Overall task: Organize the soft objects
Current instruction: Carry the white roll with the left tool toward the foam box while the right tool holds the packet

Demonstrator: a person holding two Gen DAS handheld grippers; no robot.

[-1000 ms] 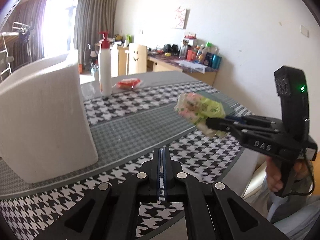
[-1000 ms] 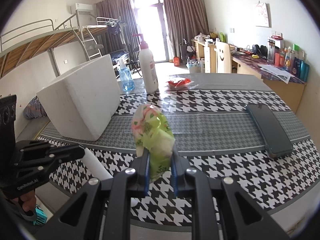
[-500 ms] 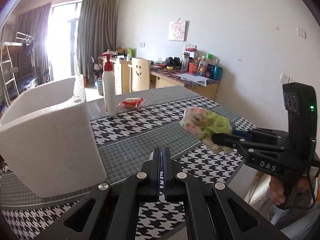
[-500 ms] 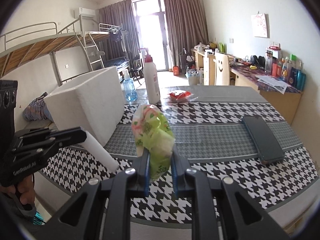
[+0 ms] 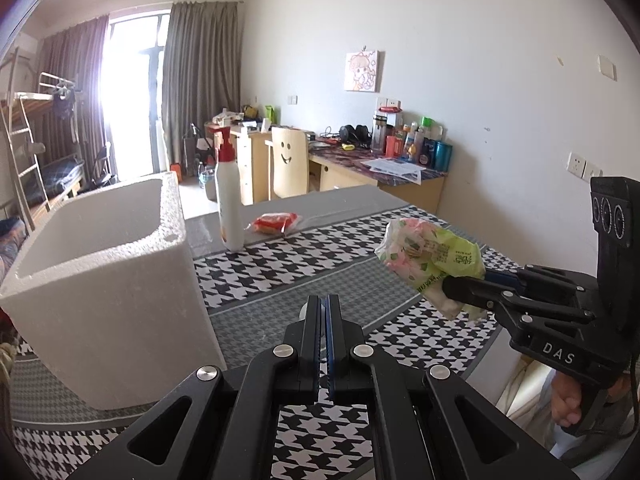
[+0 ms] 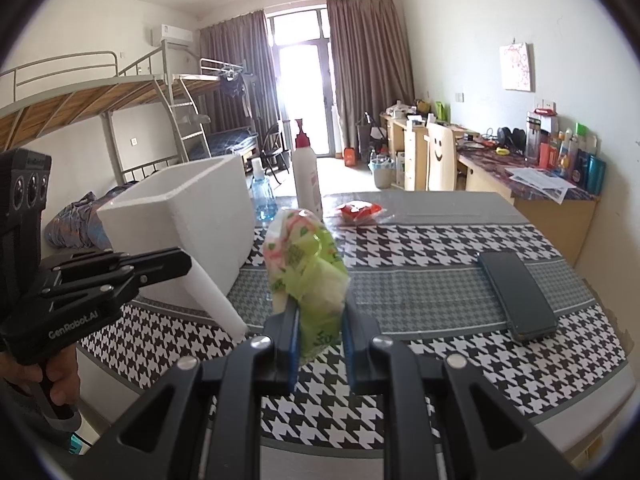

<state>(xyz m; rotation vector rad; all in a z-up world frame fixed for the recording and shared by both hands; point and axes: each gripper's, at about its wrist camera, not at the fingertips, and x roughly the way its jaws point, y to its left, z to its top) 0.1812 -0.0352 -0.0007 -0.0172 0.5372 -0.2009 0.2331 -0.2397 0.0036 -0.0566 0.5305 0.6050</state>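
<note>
With the pack pinched in my R gripper, sitting centre frame in the R view and clear of the table, the move turns on where the box lies: up and to the left of the pack, mid-left of frame, open top facing up. The pack's long axis runs up and away from the jaws, so it would prob. go in free end first. My L gripper is pressed together w/ nothing in it, bottom centre of its own view; the box fills the left of that frame, so L is the nearer hand, but R has the load. In the L view the pack shows mid-right, held out over the table's near-right edge.

Count, near to far: 2 grippers, 1 pack in hand, 1 phone lower right, 1 box, 1 red packet upper centre, 1 pump bottle, 1 blue bottle behind the box.
</note>
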